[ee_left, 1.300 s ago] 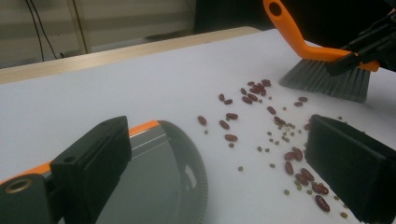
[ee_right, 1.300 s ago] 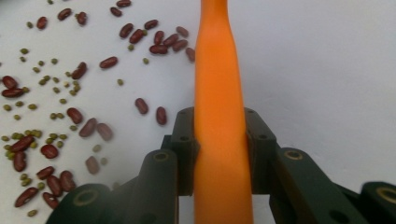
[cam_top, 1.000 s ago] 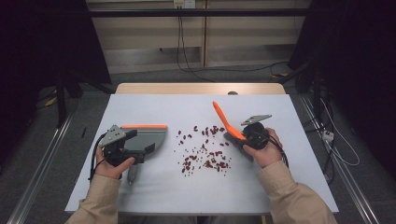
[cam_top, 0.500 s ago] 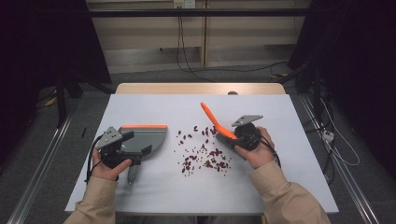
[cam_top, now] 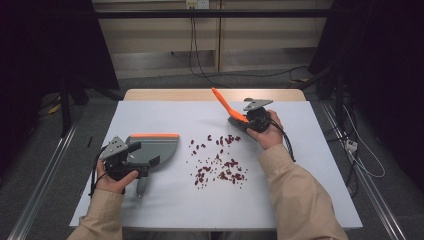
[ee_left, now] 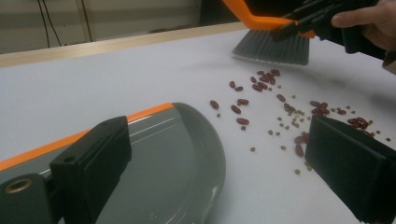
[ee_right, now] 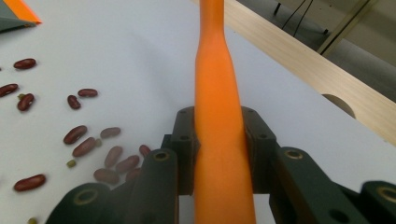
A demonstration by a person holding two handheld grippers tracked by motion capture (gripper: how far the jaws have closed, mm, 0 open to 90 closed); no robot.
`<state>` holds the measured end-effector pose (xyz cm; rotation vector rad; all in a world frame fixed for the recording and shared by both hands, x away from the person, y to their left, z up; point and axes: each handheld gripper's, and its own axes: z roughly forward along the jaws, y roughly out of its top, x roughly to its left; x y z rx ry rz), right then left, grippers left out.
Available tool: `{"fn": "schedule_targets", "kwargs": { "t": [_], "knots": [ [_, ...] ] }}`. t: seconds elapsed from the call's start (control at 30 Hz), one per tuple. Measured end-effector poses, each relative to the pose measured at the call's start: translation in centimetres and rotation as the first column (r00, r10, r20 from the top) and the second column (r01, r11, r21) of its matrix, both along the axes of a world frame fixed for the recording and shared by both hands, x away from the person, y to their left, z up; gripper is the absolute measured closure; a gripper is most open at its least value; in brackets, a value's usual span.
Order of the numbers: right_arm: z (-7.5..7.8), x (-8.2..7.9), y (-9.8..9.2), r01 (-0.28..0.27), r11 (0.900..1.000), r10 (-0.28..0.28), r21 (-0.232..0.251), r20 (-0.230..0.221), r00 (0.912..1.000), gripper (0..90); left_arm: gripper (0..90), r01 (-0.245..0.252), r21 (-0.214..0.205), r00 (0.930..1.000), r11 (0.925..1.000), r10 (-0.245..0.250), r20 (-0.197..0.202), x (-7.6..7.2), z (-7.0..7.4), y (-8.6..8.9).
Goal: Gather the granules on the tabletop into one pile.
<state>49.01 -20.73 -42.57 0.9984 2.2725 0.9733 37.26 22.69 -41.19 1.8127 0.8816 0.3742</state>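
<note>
A: Status? Beans (cam_top: 218,161) swept yet?
B: No. All loose mid-table, btw pan (cam_top: 152,149) and brush (cam_top: 227,106). Pan bare.
A: Grippers?
B: Right gripper (ee_right: 218,140) clamped on brush handle, bristles at far edge of pile. Left gripper (cam_top: 131,158) at pan; jaws wide apart in its own view, real grip hard to tell.
A: Left to do?
B: Prob. whole sweep.

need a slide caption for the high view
Right gripper clamps an orange-handled brush beyond scattered red beans, while the left gripper holds a grey dustpan flat on the table.
</note>
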Motion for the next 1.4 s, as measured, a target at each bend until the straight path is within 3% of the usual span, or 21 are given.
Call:
{"fn": "schedule_targets", "kwargs": {
  "t": [0.1, 0.17, 0.27, 0.5, 0.73, 0.97, 1.07, 1.2, 1.4],
  "knots": [
    [-0.7, 0.1, 0.5, -0.044, 0.9988, 0.044, 0.021, -0.005, 0.9990, 70.9, 7.1, -0.007, -0.004, 1.0000, 1.0000, 0.007, -0.001, 0.1, -0.1, 0.2],
    [-0.5, -0.4, 0.9, -0.073, 0.9972, 0.073, -0.017, -0.009, 0.9973, 70.9, 7.1, -0.012, -0.004, 0.9999, 0.9999, 0.012, -0.001, 0.1, -0.1, 0.3],
    [-0.3, -1.2, 1.2, -0.124, 0.9923, 0.124, 0.001, -0.032, 0.9918, 70.9, 7.1, -0.017, -0.011, 0.9998, 0.9998, 0.017, 0.000, 0.1, 0.0, 0.4],
    [-0.1, -3.8, 1.5, -0.241, 0.9703, 0.240, -0.021, -0.037, 0.9700, 70.8, 7.1, -0.017, -0.002, 0.9998, 0.9998, 0.017, 0.005, 0.0, 0.0, 0.3],
    [0.1, -6.4, 1.2, -0.317, 0.9484, 0.316, -0.010, -0.061, 0.9469, 70.8, 7.1, -0.021, 0.003, 0.9998, 0.9998, 0.021, 0.008, -0.2, 0.0, 0.3],
    [0.3, -8.5, 1.3, -0.349, 0.9372, 0.348, -0.001, -0.065, 0.9352, 70.8, 7.1, -0.022, 0.004, 0.9997, 0.9997, 0.022, 0.007, -0.3, 0.0, 0.2],
    [0.3, -9.1, 1.3, -0.354, 0.9354, 0.353, 0.007, -0.060, 0.9336, 70.8, 7.0, -0.017, 0.008, 0.9999, 0.9998, 0.017, 0.003, -0.3, 0.0, 0.1],
    [0.6, -9.2, 1.0, -0.341, 0.9397, 0.342, 0.025, -0.048, 0.9385, 70.9, 6.9, -0.010, -0.005, 0.9999, 0.9999, 0.010, -0.003, -0.4, -0.1, 0.1],
    [1.2, -7.9, 0.4, -0.288, 0.9543, 0.290, 0.078, -0.016, 0.9568, 70.9, 5.7, 0.014, -0.005, 0.9998, 0.9999, -0.015, -0.013, -0.4, -0.5, 0.0]
  ]
}}
